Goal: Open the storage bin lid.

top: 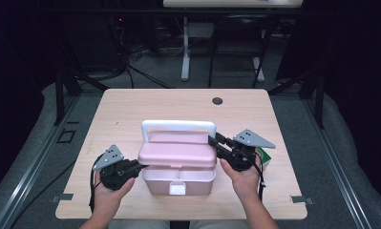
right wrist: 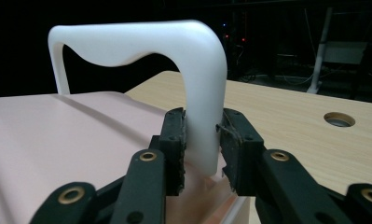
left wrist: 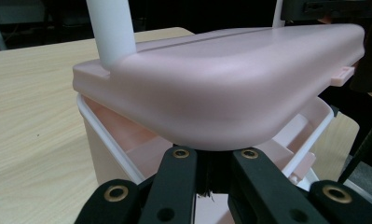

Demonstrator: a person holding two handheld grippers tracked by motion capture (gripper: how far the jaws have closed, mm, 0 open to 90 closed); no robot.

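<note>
A pink box [top: 178, 182] with a white latch stands at the table's front middle. Its pink lid [top: 177, 153] sits lifted and tilted above the base, and the white handle [top: 178, 125] stands upright behind it. My left gripper [top: 139, 167] is at the box's left end. Seen from the left gripper view, the left gripper [left wrist: 215, 151] is shut, with its tips tucked under the lid's [left wrist: 221, 88] corner above the inner tray [left wrist: 141, 149]. My right gripper [top: 212, 140] is at the right end. There the right gripper [right wrist: 203, 135] is shut on the handle's [right wrist: 204, 84] right leg.
A small green object [top: 266, 158] lies on the table just right of my right hand. A round cable hole [top: 217, 100] sits near the table's far edge. Behind the table are dark floor, cables and another desk's white leg [top: 185, 47].
</note>
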